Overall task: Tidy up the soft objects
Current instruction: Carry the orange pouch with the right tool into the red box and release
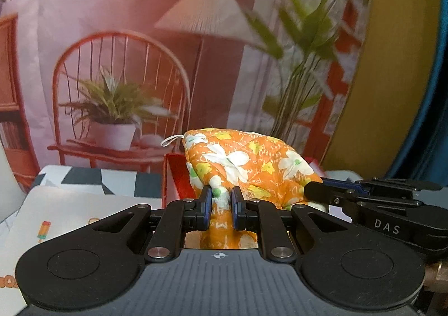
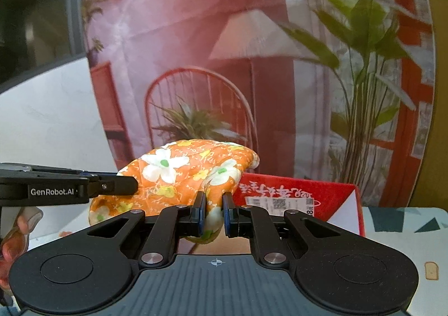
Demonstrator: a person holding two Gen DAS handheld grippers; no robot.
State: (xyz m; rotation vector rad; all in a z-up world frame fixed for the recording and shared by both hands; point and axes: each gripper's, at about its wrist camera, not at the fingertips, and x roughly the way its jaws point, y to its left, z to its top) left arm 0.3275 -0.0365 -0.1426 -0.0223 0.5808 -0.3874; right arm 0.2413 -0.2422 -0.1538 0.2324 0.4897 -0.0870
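An orange floral padded cloth [image 1: 246, 164] with a white loop at its corner is held up between both grippers. My left gripper [image 1: 221, 192] is shut on its near edge, fabric bunched between the blue pads. My right gripper [image 2: 214, 198] is shut on another edge of the same cloth [image 2: 182, 173]. In the left wrist view the right gripper [image 1: 364, 198] comes in from the right. In the right wrist view the left gripper [image 2: 84, 187] comes in from the left. The cloth hangs above a red box [image 2: 296, 201].
The red box [image 1: 175, 176] stands open behind the cloth on a table with a patterned cover [image 1: 92, 178]. A printed backdrop [image 1: 126, 64] of a chair, lamp and plants hangs behind. A white mat [image 1: 56, 220] lies at the left.
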